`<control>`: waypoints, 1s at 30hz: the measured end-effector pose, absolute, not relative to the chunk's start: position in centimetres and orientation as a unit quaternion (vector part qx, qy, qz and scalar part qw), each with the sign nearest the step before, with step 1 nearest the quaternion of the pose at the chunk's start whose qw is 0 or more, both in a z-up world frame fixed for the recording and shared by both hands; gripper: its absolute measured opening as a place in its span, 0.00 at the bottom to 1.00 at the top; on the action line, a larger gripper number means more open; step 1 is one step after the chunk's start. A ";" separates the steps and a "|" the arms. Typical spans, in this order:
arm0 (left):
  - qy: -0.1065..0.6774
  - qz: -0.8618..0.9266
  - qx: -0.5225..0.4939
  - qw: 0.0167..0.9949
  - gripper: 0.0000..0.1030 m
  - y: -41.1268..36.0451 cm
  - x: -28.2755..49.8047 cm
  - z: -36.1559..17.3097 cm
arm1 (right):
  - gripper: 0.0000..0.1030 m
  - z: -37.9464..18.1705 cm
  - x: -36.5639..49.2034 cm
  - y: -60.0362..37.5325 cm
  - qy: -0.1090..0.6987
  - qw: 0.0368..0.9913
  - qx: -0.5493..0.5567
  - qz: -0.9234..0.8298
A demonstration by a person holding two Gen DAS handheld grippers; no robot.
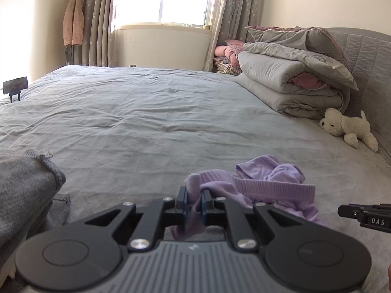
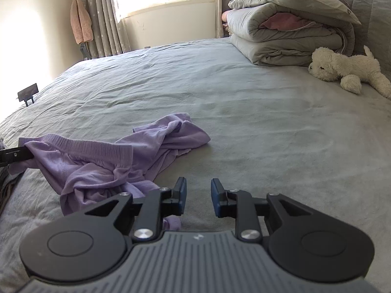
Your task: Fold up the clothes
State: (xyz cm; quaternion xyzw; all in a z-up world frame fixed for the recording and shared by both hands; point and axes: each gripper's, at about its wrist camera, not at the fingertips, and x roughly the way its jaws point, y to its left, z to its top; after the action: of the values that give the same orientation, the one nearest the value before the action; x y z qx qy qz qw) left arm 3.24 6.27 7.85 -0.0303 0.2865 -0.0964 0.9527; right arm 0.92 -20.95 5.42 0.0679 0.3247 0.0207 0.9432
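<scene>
A crumpled lilac pair of shorts with a ribbed waistband lies on the grey bed sheet. My left gripper is shut on one end of the waistband, with lilac cloth pinched between its pads. In the right wrist view the shorts spread to the left, and the left gripper shows at the left edge holding the waistband corner. My right gripper is open and empty, low over the sheet just right of the shorts. Its tip shows at the right edge of the left wrist view.
A grey garment lies at the near left. Folded grey quilts are stacked at the padded headboard, with a white plush dog in front. A small black stand sits at the bed's far left edge.
</scene>
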 end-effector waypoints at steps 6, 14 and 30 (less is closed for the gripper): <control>0.298 -0.105 -0.016 0.949 0.12 5.8 2.9 7.6 | 0.73 4.9 1.1 -18.5 0.327 0.938 0.067 0.093; 0.347 -0.101 -0.041 0.931 0.39 6.6 3.4 6.2 | 0.19 4.2 0.8 -15.1 0.333 0.926 0.033 0.174; 0.368 -0.154 -0.080 0.913 0.76 5.8 2.5 5.7 | 0.08 4.2 -4.3 -9.0 0.379 0.843 -0.062 0.377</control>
State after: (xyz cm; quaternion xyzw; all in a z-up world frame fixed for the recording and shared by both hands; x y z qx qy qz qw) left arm 2.45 5.75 5.75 -0.0798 0.3684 -0.1541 0.9133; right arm -4.29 -9.00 4.20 -0.0619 0.3789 0.3772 0.8428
